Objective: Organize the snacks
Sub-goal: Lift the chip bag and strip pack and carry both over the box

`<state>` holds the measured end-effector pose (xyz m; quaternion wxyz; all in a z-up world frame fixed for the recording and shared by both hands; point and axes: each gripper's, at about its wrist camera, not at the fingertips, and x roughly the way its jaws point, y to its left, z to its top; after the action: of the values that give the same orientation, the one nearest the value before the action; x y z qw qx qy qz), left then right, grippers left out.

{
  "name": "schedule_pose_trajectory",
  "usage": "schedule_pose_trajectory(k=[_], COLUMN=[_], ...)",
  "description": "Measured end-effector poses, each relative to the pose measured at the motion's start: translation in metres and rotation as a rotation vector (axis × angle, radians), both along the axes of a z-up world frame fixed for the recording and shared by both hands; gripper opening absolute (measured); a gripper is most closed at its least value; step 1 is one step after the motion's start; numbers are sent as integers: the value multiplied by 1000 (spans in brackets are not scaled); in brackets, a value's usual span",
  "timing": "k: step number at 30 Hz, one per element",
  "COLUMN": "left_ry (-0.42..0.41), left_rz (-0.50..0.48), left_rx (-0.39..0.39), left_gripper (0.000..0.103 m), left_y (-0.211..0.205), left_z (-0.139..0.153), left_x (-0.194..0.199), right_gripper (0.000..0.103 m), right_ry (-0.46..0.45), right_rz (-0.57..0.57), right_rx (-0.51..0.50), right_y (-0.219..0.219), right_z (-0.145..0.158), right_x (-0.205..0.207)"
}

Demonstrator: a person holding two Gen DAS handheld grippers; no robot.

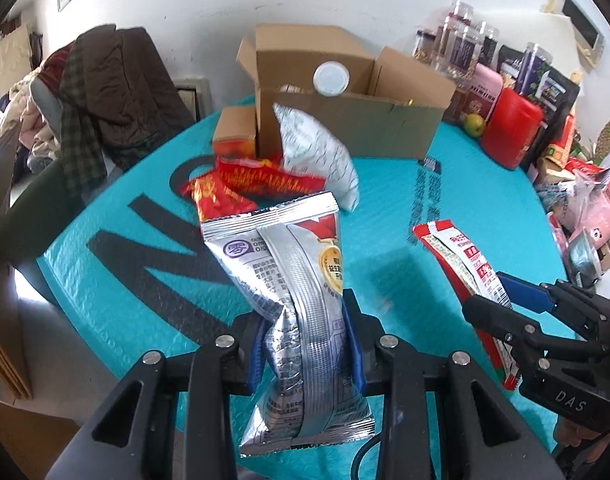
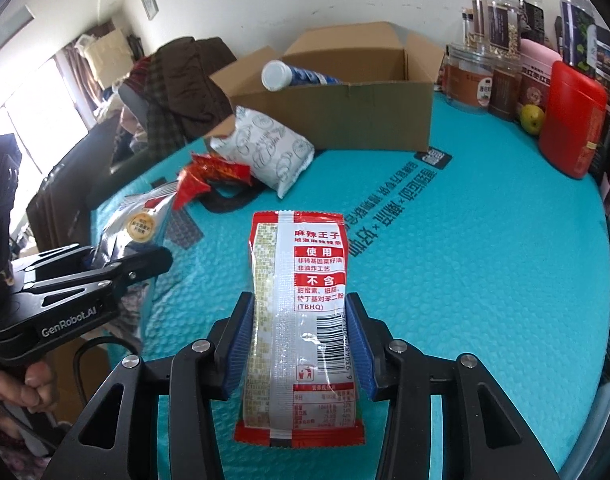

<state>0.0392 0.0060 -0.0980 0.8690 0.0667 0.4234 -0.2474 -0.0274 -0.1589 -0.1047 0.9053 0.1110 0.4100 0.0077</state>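
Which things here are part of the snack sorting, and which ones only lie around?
Part of the job:
- silver packet, held in the left gripper
- red-and-white packet, held in the right gripper
- cardboard box
- white pillow pack
- red wrappers

Lying about:
- jars
- red canister
- green fruit
- clothes pile

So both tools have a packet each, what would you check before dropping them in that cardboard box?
1. Left tool squeezing the silver packet: ok.
2. Right tool squeezing the red packet: ok.
3. Both packets off the teal mat: ok.
4. Cardboard box flaps open: ok.
5. Room inside beside the white-capped bottle: cannot tell.
6. White pouch and red wrappers by the box, clear of the path: cannot tell.
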Motion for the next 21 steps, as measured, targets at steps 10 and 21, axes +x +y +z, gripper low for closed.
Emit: schedule_pose_trajectory(k=[10,21], left_ry=[-106,-227], left_rz=[-10,-22], left_rx=[-74,-149], left_gripper=[33,33], left_y=[-7,-17], left_z=[47,98], left_x=[4,24], right_gripper=[44,44], right_ry=[-118,-238], right_rz=[-10,-15], right_rx=[-5,-52], right_y=[-7,-25], right_z=[43,93], right_x=[-8,5])
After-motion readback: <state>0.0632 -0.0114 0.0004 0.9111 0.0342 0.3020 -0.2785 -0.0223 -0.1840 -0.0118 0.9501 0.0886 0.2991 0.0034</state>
